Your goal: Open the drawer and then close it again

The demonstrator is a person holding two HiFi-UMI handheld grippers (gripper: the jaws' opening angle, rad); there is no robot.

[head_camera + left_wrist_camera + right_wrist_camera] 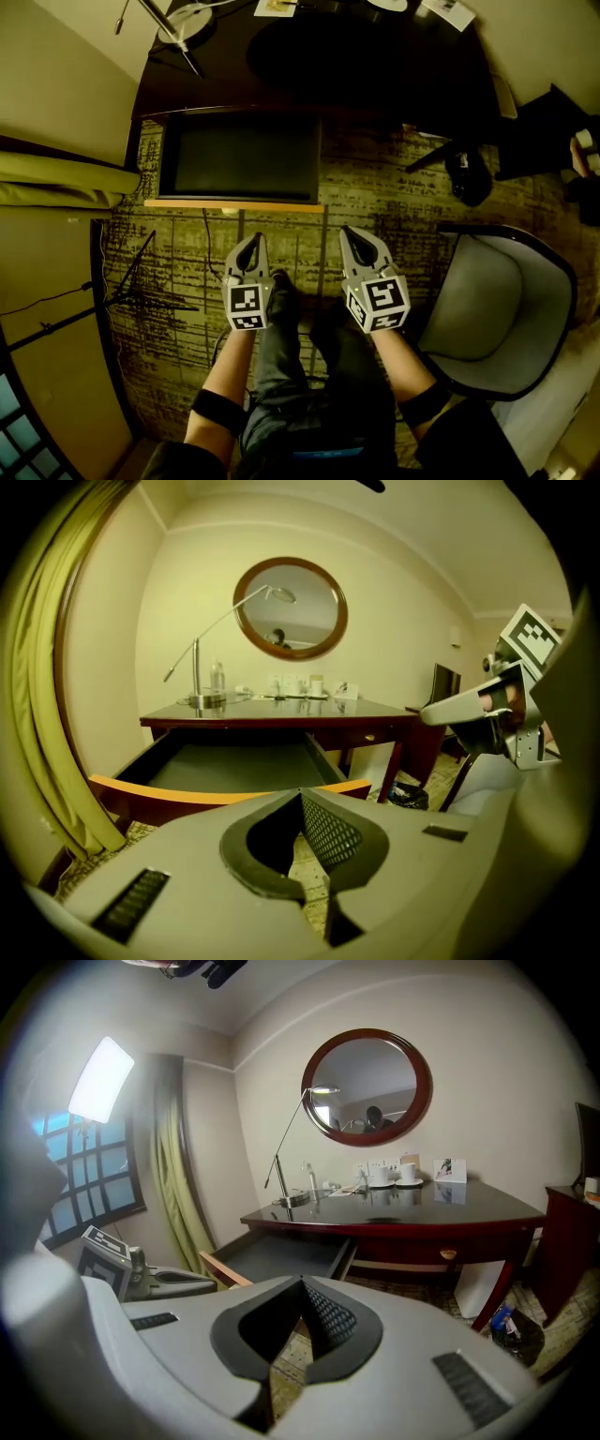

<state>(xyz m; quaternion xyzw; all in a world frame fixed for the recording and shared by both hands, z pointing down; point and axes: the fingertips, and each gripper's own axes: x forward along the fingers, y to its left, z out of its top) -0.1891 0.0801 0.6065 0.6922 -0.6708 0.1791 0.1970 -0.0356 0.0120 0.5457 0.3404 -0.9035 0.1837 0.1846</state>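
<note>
Shows the drawer pulled out of the desk, open carpet between its front edge and both tools. Finds left tool and right tool closed, empty, touching nothing.

Your worktop is running off the top edge of the head view, and it is covering the back of the drawer. In the left gripper view, your left tool is hiding the drawer's lower front. The little things on the worktop are looking too small to name.
</note>
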